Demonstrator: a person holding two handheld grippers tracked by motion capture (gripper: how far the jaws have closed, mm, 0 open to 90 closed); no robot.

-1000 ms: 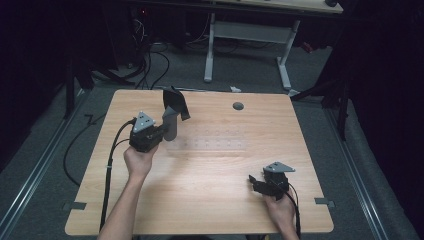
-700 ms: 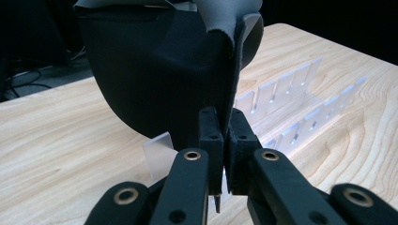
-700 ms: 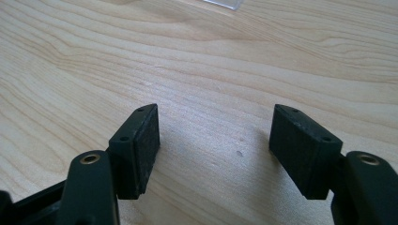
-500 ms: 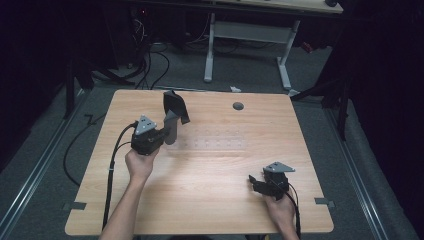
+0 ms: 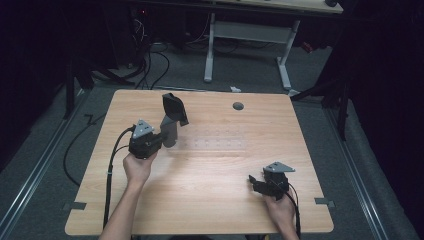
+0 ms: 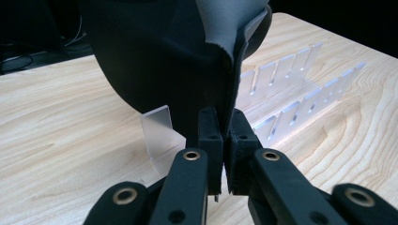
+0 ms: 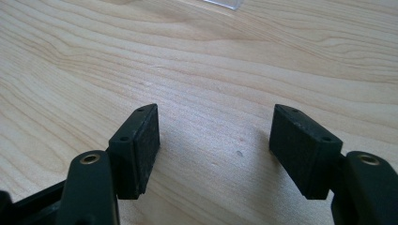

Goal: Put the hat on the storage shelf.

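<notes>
A dark, thin, curved piece point(image 5: 174, 107) with a grey lower part point(image 5: 169, 133) stands upright over the left half of the wooden table point(image 5: 210, 210). My left gripper point(image 5: 161, 138) is shut on its lower edge; in the left gripper view the two pads point(image 6: 209, 136) pinch the thin edge of the dark piece point(image 6: 155, 56). Just behind it lies a clear slotted rack point(image 6: 291, 84), faintly visible on the table middle as the rack point(image 5: 215, 143). My right gripper point(image 5: 256, 182) rests near the front right, jaws wide open over bare wood point(image 7: 213, 150).
A round cable hole point(image 5: 238, 105) sits near the table's far edge. The left gripper's black cable point(image 5: 111, 165) trails off the left front edge. A white-legged desk point(image 5: 250, 35) and floor cables stand beyond the table.
The left gripper and the dark piece have shifted slightly toward the person. The right gripper has not moved.
</notes>
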